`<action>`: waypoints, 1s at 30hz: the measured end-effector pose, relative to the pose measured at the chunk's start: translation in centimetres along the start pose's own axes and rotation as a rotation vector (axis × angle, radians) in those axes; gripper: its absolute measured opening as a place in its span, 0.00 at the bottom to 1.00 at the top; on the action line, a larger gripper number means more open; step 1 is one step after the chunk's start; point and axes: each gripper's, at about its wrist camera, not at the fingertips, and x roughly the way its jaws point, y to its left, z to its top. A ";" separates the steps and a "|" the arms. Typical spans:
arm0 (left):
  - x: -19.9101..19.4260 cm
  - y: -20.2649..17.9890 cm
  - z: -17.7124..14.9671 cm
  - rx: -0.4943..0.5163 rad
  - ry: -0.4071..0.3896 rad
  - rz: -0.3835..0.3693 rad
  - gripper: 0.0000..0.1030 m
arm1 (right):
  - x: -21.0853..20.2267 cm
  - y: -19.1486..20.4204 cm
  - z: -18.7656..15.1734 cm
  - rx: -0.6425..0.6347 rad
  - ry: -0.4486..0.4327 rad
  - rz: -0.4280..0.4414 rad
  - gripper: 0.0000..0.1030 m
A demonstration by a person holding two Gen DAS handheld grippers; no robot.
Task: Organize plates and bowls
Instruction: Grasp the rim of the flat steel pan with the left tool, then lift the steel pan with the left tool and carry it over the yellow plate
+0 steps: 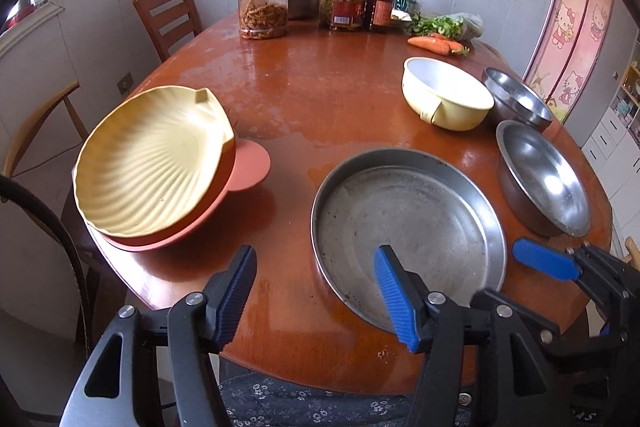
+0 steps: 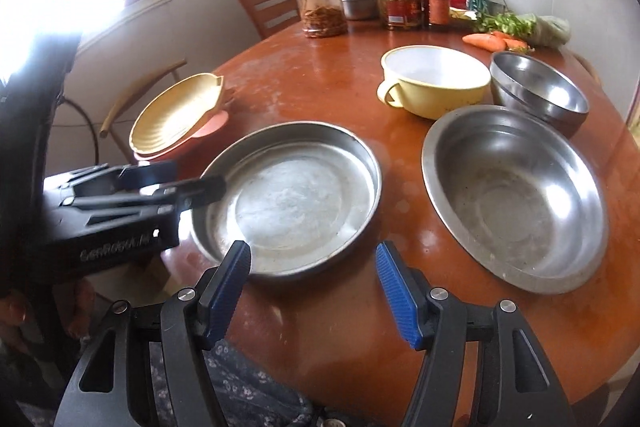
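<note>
- Left claw point(image 1: 316, 291) hangs wide and holds nothing, one finger over the bare bench point(image 1: 320, 99), the other over the near rim of the flat steel pan point(image 1: 404, 223).
- Right claw point(image 2: 314, 281) is also spread wide with nothing between its fingers, above the bench edge just in front of that pan.
- Yellow shell plate point(image 1: 150, 161) lies tilted on a pink plate point(image 1: 248, 167) at the left edge.
- Wide steel bowl point(image 2: 516, 195) sits just right of the pan; behind it stand a yellow handled bowl point(image 2: 434, 81) and a deeper steel bowl point(image 2: 538, 87), close together.
- Far end of the bench is crowded: a black-lidded jar point(image 1: 263, 5), a red tin point(image 1: 343, 7), bottles, greens and carrots point(image 1: 436, 43).
- Wooden chair point(image 1: 168, 15) stands behind the bench.
</note>
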 end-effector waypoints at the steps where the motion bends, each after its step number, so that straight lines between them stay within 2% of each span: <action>1: 0.2 0.0 0.0 -0.002 0.002 -0.004 0.59 | 0.3 0.0 0.0 -0.003 -0.003 -0.007 0.65; 5: 0.5 -0.1 0.0 0.005 0.000 -0.014 0.59 | 1.3 0.1 0.1 -0.014 -0.003 -0.017 0.64; 6: 0.6 -0.2 0.0 0.006 0.002 -0.022 0.59 | 1.5 0.2 0.2 -0.019 -0.006 -0.015 0.61; 8: 0.9 -0.2 -0.2 0.009 0.009 -0.033 0.55 | 1.9 0.2 0.4 -0.024 -0.009 -0.024 0.57; 10: 1.3 -0.3 -0.2 0.013 0.021 -0.050 0.43 | 2.1 0.2 0.5 -0.027 -0.012 -0.025 0.55; 13: 1.5 -0.6 -0.3 0.022 0.018 -0.056 0.38 | 2.4 0.5 0.6 -0.038 -0.012 -0.025 0.54; 21: 0.7 -0.2 0.0 0.012 -0.004 -0.035 0.37 | 2.4 1.1 1.1 -0.065 -0.024 -0.030 0.54; 30: -1.9 0.8 1.4 0.001 -0.070 -0.006 0.37 | 1.1 2.3 2.9 -0.091 -0.073 -0.011 0.54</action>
